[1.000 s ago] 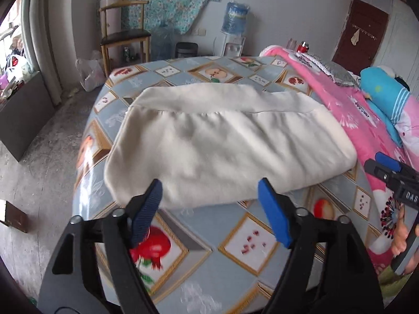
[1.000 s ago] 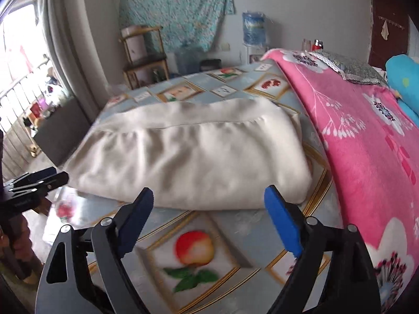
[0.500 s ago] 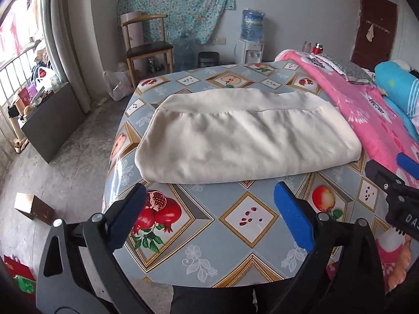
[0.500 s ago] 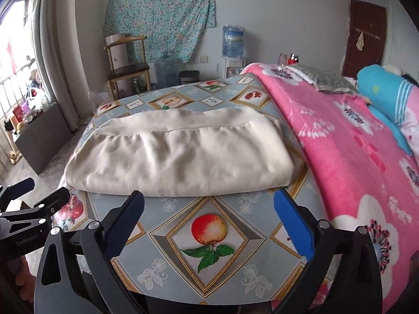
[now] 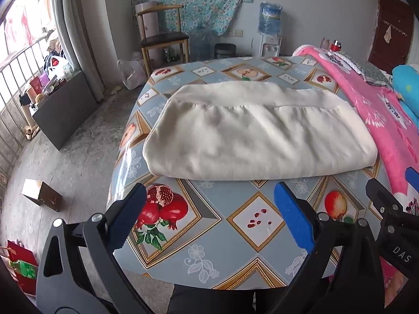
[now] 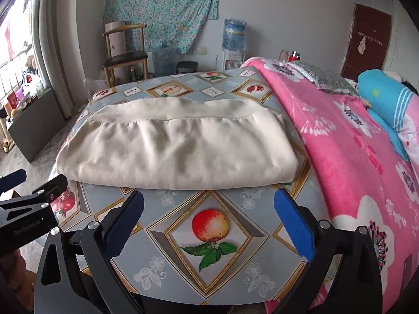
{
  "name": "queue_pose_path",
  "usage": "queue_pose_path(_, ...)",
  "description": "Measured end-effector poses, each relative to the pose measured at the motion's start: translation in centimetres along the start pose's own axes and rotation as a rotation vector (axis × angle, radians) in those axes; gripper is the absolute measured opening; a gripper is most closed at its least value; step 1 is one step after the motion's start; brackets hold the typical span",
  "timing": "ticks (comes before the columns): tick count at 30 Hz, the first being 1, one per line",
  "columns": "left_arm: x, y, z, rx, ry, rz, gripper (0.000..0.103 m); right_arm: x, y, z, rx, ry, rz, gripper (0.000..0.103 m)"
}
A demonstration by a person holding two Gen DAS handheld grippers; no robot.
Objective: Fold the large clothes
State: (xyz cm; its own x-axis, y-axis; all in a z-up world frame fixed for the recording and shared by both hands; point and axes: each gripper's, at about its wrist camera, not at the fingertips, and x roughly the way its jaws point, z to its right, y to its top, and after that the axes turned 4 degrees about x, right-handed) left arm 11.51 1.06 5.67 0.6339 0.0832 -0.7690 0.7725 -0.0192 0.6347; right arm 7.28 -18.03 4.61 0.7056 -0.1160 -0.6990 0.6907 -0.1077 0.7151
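Left wrist: cream garment (image 5: 259,133) folded into flat oblong on table (image 5: 214,238), seam band along far edge.
Lies mid-table, right end beside pink blanket (image 5: 387,120). Left gripper (image 5: 209,219) and right gripper (image 6: 209,217) fingers wide apart, nothing between, short of near edge.

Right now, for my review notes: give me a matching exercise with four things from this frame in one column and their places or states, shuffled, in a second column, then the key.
Things
1. cream garment
2. pink blanket
3. chair
4. left tool

Places or states
A. by the far wall, under the hanging floral cloth
B. open and empty, over the table's near edge
C. folded, lying flat on the table
D. draped along the table's right side

Pairs: 1-C, 2-D, 3-A, 4-B
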Motion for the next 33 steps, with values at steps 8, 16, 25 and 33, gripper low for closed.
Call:
queue_pose_path(8,2.0,-0.5,0.2,-0.014,-0.035,-0.076,0.094,1.7,-0.1,-1.0,-0.006,0.004,-0.066,0.097)
queue_pose_path(16,2.7,-0.5,0.5,-0.004,-0.053,-0.095,0.094,2.5,-0.5,-1.1,-0.006,-0.016,-0.104,0.097)
queue_pose_path(25,2.8,-0.4,0.5,-0.008,-0.067,-0.101,0.094,2.6,-0.3,-1.2,-0.01,-0.031,-0.109,0.097)
queue_pose_path(33,2.7,-0.4,0.4,-0.01,-0.069,-0.101,0.094,2.3,-0.2,-1.3,-0.015,-0.034,-0.103,0.097)
